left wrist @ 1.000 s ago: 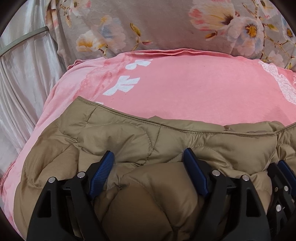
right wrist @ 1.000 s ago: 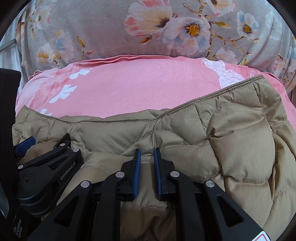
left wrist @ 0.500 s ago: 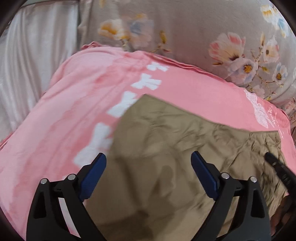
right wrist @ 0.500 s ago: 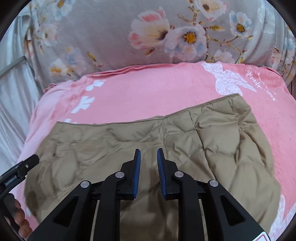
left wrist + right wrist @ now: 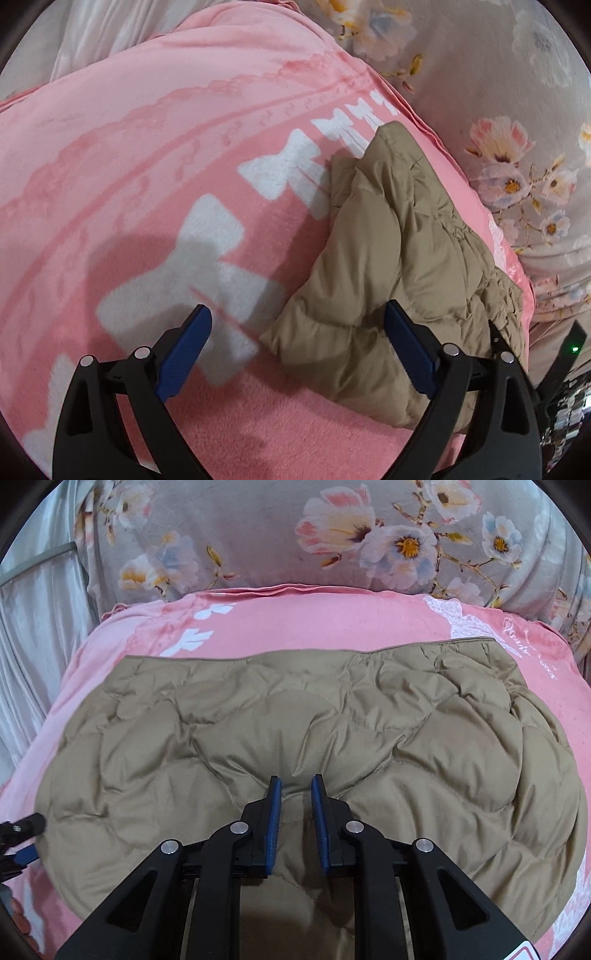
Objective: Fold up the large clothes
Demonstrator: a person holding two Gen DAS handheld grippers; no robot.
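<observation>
A tan quilted jacket (image 5: pixel 295 720) lies spread across a pink blanket (image 5: pixel 332 627). My right gripper (image 5: pixel 297 799) is at the jacket's near middle, its blue pads a narrow gap apart. A ridge of fabric sits between them and wrinkles run in toward the tips. In the left wrist view the jacket's left end (image 5: pixel 388 258) lies bunched on the blanket (image 5: pixel 147 147). My left gripper (image 5: pixel 295 310) stands wide open beside that end, and only a corner of the jacket reaches between its fingers, untouched. The left gripper's tip (image 5: pixel 22 825) shows at the right wrist view's left edge.
A grey floral pillow or cushion (image 5: pixel 369 535) runs along the far side of the blanket. Pale silky curtain fabric (image 5: pixel 37 646) hangs at the left. White bow prints (image 5: pixel 207 240) mark the blanket's left part. Dark equipment with a green light (image 5: pixel 574 349) sits at the right.
The left gripper let go of the jacket, opened wide and swung left with a roll, now over the blanket. The right gripper drew back, and the jacket now lies spread out flat.
</observation>
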